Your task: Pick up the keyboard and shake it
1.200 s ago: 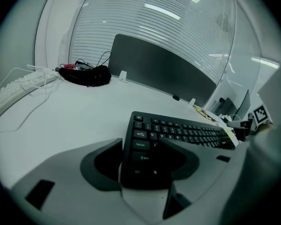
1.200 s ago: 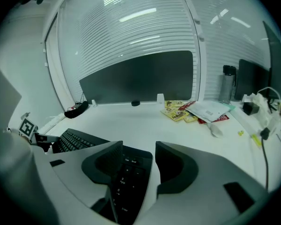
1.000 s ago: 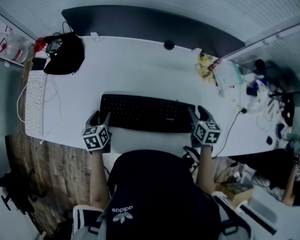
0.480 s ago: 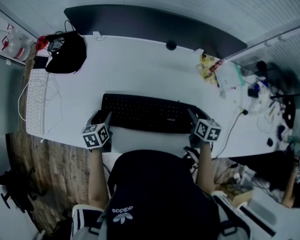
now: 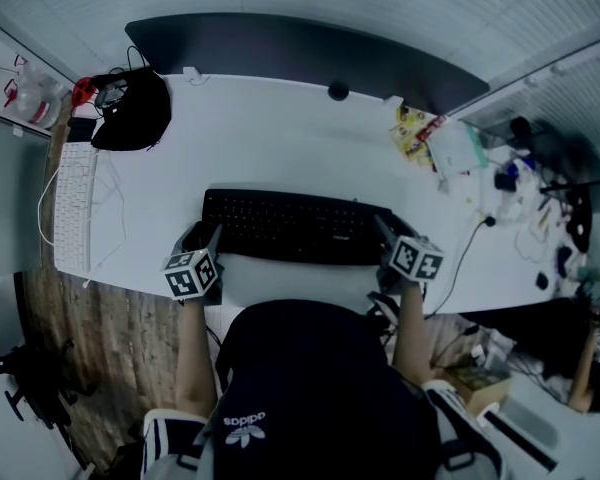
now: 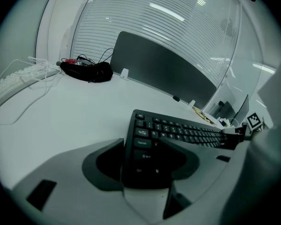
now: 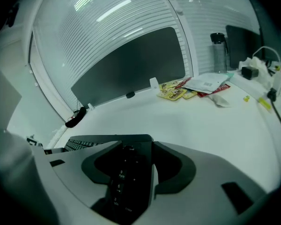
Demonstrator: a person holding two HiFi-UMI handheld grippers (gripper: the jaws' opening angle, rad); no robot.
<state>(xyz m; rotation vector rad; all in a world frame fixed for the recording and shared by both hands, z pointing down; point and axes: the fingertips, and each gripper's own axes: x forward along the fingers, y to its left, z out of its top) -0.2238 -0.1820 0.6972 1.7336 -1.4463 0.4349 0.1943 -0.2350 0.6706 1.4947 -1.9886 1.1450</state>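
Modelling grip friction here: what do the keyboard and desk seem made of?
Keyboard: matte black plastic by the look, dull keys with pale printed legends. Desk: smooth white top with a faint sheen, probably laminate; no grain shows.

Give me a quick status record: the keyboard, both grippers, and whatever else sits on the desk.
keyboard: black, lying along the near side of the white desk
left gripper: jaws closed on the keyboard's left end
right gripper: jaws closed on its right end
lifted: cannot tell
elsewhere on desk: white keyboard and black bag at far left; papers at far right
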